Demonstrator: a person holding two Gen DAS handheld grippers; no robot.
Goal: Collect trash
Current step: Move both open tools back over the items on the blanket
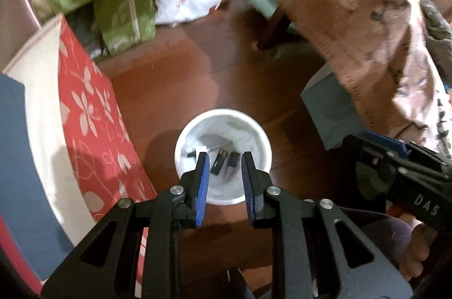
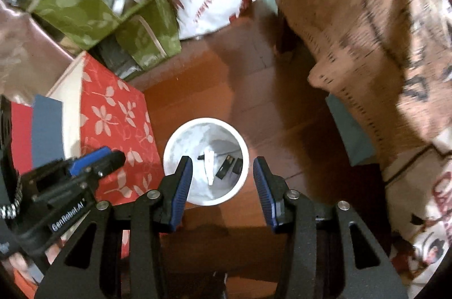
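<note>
White bin (image 1: 223,155) on wooden floor, beside red floral box (image 1: 93,112): holds dark scraps (image 2: 228,166), white scrap. Left gripper (image 1: 225,169), right gripper (image 2: 223,174): fingers parted, empty, above bin. Step: drop likely complete. Next: locate further trash.

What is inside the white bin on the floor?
The white bin holds a white liner, a white scrap and a few small dark pieces. Anything beneath them or under the liner's folds is hidden.

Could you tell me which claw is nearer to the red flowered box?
Left. The left claw hangs over the red flowered box; the right claw hangs beside it, over the white bin.
</note>
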